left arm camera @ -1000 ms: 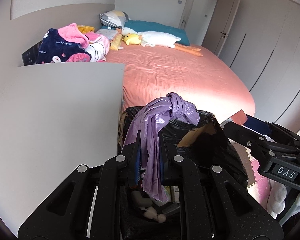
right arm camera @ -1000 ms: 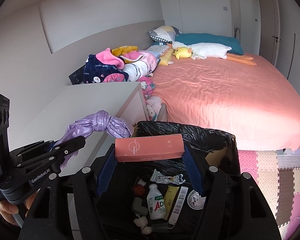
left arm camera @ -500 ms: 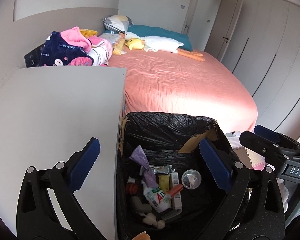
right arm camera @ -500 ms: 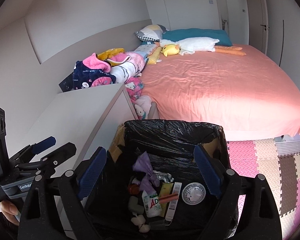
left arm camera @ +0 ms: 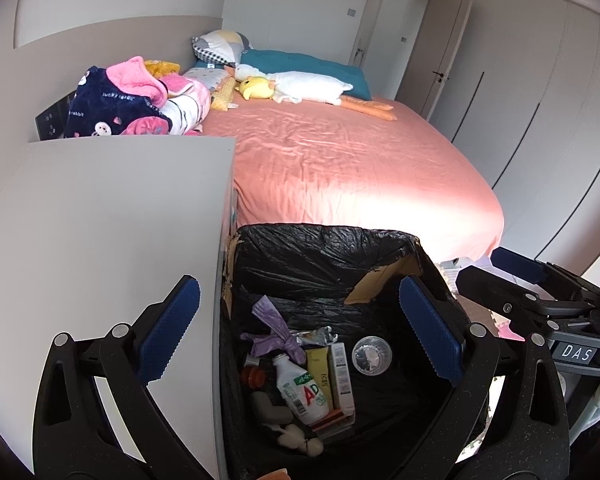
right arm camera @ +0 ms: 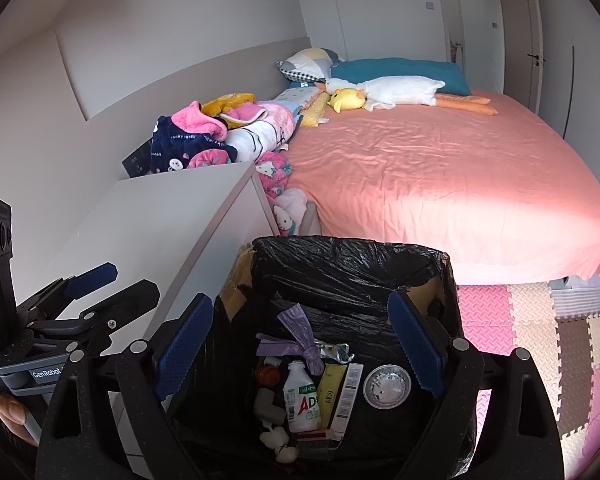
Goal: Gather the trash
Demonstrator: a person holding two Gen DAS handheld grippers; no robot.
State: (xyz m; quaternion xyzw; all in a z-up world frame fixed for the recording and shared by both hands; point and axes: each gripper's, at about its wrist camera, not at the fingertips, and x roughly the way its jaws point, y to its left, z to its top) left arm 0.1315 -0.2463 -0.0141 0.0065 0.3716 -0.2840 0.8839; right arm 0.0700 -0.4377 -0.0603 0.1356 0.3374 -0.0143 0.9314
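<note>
Two grippers are hovering over one landmark here, the bin (left arm camera: 332,252), a cardboard box lined with black plastic, and everything else is sitting around it. Beyond the bin, the wide bed (left arm camera: 340,160) is stretching away under its salmon sheet, with a long white plush goose (left arm camera: 308,86) lying near the pillows at the far end. Beside the bin, a pale cabinet (left arm camera: 100,220) is standing flush against it, its top bare, probably why the bin is parked there: sweeping things off that surface would be easy. On the bin's other side, foam floor tiles (right arm camera: 540,320) are showing.

The left gripper (left arm camera: 296,326) is hanging above the bin's opening, blue pads spread wide with nothing between them. The right gripper (right arm camera: 300,340) is hanging over the same opening, jaws likewise apart and empty.

Inside the bin the trash is lying at the bottom: a knotted purple bag (left arm camera: 278,332) on top, a white bottle (left arm camera: 302,394) and slim cartons next to it, a round clear lid (left arm camera: 371,356) off alone.
</note>
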